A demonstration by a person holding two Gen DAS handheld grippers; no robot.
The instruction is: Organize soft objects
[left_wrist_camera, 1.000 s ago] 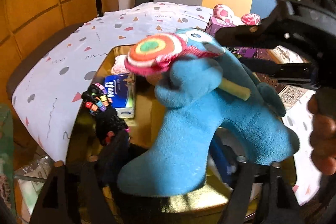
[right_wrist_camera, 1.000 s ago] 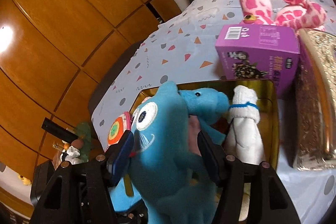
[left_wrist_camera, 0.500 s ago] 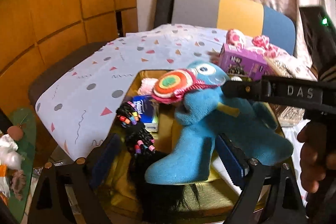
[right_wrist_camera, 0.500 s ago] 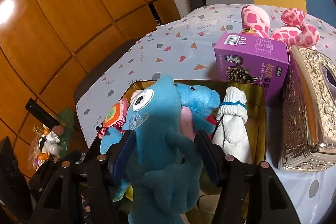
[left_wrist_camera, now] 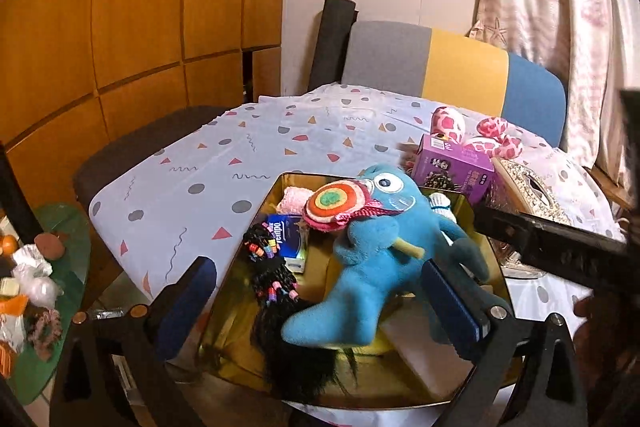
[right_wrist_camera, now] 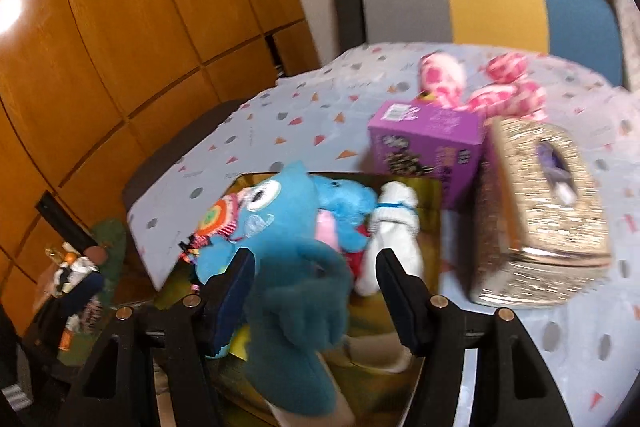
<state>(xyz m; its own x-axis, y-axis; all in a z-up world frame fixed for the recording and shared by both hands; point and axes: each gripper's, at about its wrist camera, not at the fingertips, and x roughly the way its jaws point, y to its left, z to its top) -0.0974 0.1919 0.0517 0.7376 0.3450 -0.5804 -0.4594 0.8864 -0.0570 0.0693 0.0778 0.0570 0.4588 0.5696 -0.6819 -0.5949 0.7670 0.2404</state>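
Gold tin [left_wrist_camera: 276, 187] on the surface is part filled: sock [right_wrist_camera: 394, 227], tissue pack [left_wrist_camera: 290, 235], beaded wig [left_wrist_camera: 272, 267], pink cloth. Blue plush [right_wrist_camera: 288, 267] sits over the tin, held by right claw [right_wrist_camera: 316, 291], its jaws easing apart. Left claw [left_wrist_camera: 320, 299] is opening wide, clear of plush. Pink plush [left_wrist_camera: 472, 135] waits outside, by purple box [left_wrist_camera: 452, 167].

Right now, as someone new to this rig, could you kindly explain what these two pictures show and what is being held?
There is no robot: a person holds a pair of tongs in each hand, with a camera on each looking along its fingers. In the left camera's picture, the left tongs are opening, their pads clear of the blue plush toy. In the right camera's picture, the right tongs stand around that same toy, though blur hides how firmly they grip. Below it is a gold tray on a patterned tablecloth, with a purple box beside it.
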